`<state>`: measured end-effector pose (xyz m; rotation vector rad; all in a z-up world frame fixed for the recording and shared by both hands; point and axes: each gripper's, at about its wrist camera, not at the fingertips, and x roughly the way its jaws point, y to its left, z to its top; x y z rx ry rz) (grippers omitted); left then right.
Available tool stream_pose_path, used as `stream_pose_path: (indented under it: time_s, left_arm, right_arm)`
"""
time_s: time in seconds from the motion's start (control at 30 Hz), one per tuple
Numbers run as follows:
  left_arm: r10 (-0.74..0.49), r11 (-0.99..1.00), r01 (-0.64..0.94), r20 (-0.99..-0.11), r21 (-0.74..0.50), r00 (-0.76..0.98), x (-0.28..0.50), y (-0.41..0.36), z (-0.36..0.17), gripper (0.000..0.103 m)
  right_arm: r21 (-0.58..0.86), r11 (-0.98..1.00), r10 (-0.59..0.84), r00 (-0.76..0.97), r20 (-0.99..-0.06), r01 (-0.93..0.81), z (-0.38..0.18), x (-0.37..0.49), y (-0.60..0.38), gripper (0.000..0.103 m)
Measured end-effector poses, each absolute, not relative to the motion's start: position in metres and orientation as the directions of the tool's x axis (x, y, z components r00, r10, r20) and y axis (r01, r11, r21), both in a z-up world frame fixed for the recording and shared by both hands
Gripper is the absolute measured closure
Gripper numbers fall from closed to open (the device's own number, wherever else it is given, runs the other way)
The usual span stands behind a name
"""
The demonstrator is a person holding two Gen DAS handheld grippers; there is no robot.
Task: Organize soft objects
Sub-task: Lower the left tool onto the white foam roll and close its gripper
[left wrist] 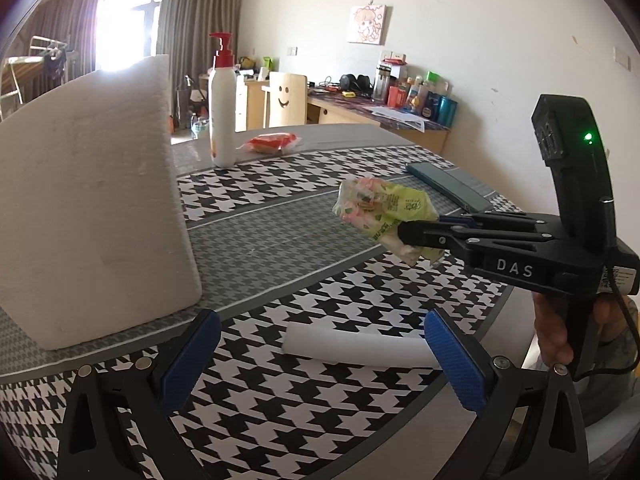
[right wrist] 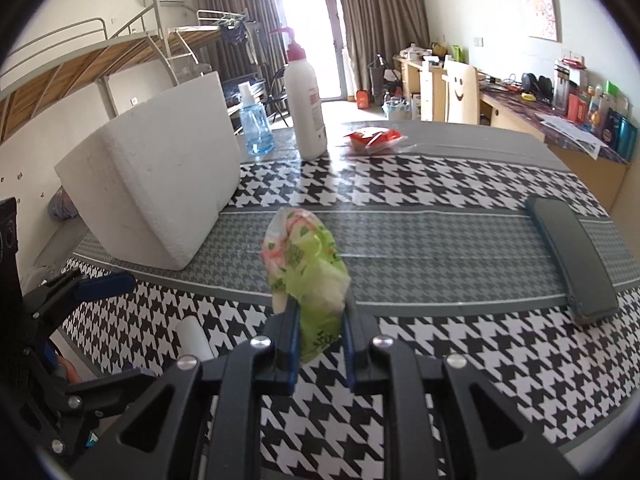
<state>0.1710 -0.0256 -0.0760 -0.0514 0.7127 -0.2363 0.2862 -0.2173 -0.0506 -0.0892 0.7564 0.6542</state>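
Table (right wrist: 440, 184), covered by a black-and-white houndstooth cloth with grey bands; its near and side edges are cut off by the lens in both views. White foam box (left wrist: 92, 200) (right wrist: 160, 184), standing on the left part of the table; the left wrist view crops its left side, and neither view shows its inside. White pump bottle (left wrist: 223, 108) (right wrist: 306, 108) with a red top, upright at the far side beyond the box. Blue bottle (right wrist: 256, 128), partly hidden behind the box's far corner (seen only from the right wrist). Dark flat case (right wrist: 568, 256) (left wrist: 448, 184), lying on the right of the table, its nature hard to make out. Right gripper (right wrist: 320, 320) (left wrist: 412, 236), raised above the middle of the table, its blue pads clamped on the lower end of the green packet (right wrist: 304, 264) (left wrist: 380, 208); the packet is held clear of the cloth, just right of the box, and its print is too small to read. Left gripper (left wrist: 320, 356), low at the near edge, its fingers (left wrist: 192, 360) wide apart with nothing between them. White roll (left wrist: 352, 344) (right wrist: 196, 340), lying on the cloth just beyond the left gripper, its right end hidden behind one pad. Red packet (left wrist: 272, 142) (right wrist: 374, 138), flat on the far side, right of the pump bottle.
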Motion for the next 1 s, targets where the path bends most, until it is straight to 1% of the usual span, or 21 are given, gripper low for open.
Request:
stream_pose_path:
  time_s: [0.27, 0.47, 0.6, 0.77, 0.93, 1.0]
  left_arm:
    - [-0.249, 0.968, 0.208, -0.655, -0.141, 0.713, 0.177, -0.031, -0.08, 0.001]
    - [-0.255, 0.966, 0.208, -0.671, -0.152, 0.696, 0.188, -0.036, -0.084, 0.006]
    - [-0.262, 0.964, 0.211, -0.685, -0.16, 0.68, 0.192, -0.038, -0.088, 0.015]
    - [-0.25, 0.968, 0.198, -0.704, -0.156, 0.665, 0.196, -0.041, -0.092, 0.022]
    - [-0.233, 0.972, 0.185, -0.727, -0.147, 0.646, 0.197, -0.04, -0.098, 0.033]
    - [-0.223, 0.974, 0.179, -0.733, -0.139, 0.643, 0.197, -0.04, -0.1, 0.036]
  right_arm:
    - [0.154, 0.809, 0.512, 0.552, -0.658, -0.567, -0.051, 0.283, -0.226, 0.082]
    - [0.158, 0.816, 0.508, 0.559, -0.655, -0.556, -0.051, 0.279, -0.233, 0.082]
    - [0.16, 0.819, 0.506, 0.563, -0.653, -0.551, -0.051, 0.278, -0.236, 0.082]
    - [0.158, 0.818, 0.51, 0.57, -0.645, -0.553, -0.048, 0.277, -0.239, 0.082]
    - [0.162, 0.817, 0.514, 0.573, -0.638, -0.554, -0.047, 0.276, -0.241, 0.082]
    - [0.164, 0.816, 0.518, 0.573, -0.635, -0.555, -0.047, 0.276, -0.241, 0.082]
